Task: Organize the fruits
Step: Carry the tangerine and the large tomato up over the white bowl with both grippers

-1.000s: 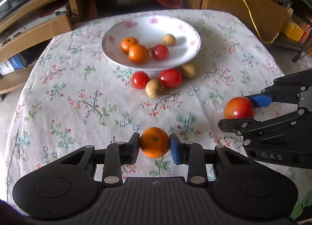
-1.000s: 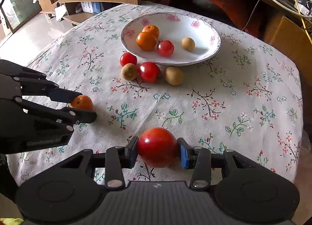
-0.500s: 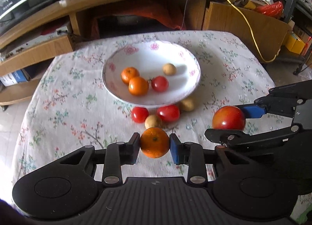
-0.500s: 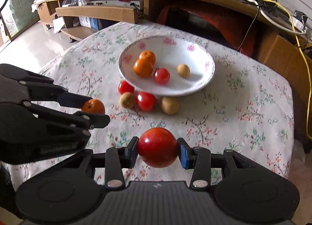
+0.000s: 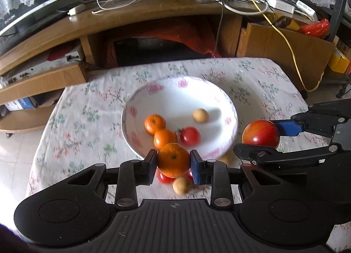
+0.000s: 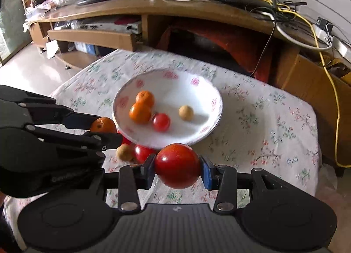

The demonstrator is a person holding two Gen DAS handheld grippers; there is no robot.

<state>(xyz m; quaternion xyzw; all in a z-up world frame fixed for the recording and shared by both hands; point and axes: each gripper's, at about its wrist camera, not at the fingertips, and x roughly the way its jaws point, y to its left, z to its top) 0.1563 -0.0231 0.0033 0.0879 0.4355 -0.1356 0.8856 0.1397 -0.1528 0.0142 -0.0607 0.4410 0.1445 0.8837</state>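
Two grippers, each pinching one fruit, hang above a table (image 5: pixel 252 81) with a flowered cloth. At lower centre of the left wrist view, the left gripper (image 5: pixel 173 164) is nearly pressed together and closing a touch more, its pads tight on both sides of an orange (image 5: pixel 173 159). That orange is clear of the cloth and overlaps the near rim of the bowl (image 5: pixel 158 95) in the frame. To the right of it in the same view, at mid right, the right gripper (image 5: pixel 261 141) comes in from the frame edge with an apple (image 5: pixel 260 133) clamped between a black finger and a blue-padded one.

In the right wrist view the left gripper (image 6: pixel 103 126) reaches in from the left edge with the orange (image 6: pixel 103 124) at its tips, just beside the bowl's left rim. At lower centre the right gripper (image 6: pixel 177 168) is narrowly spread, its pads pressing on the apple (image 6: pixel 177 165), which is off the cloth and overlaps the bowl's near rim.

The white bowl (image 6: pixel 186 81), with pink flowers on its rim, sits at mid frame and holds four fruits: from left to right, two oranges (image 6: pixel 140 112) touching each other, a tomato (image 6: pixel 161 121) just beside them, and a small tan fruit (image 6: pixel 186 112) apart on the right.

On the cloth just in front of the bowl, partly hidden by the grippers, lie a brown round fruit (image 6: pixel 124 152) and a red tomato (image 6: pixel 142 153); more may lie behind the fingers, but I cannot tell.
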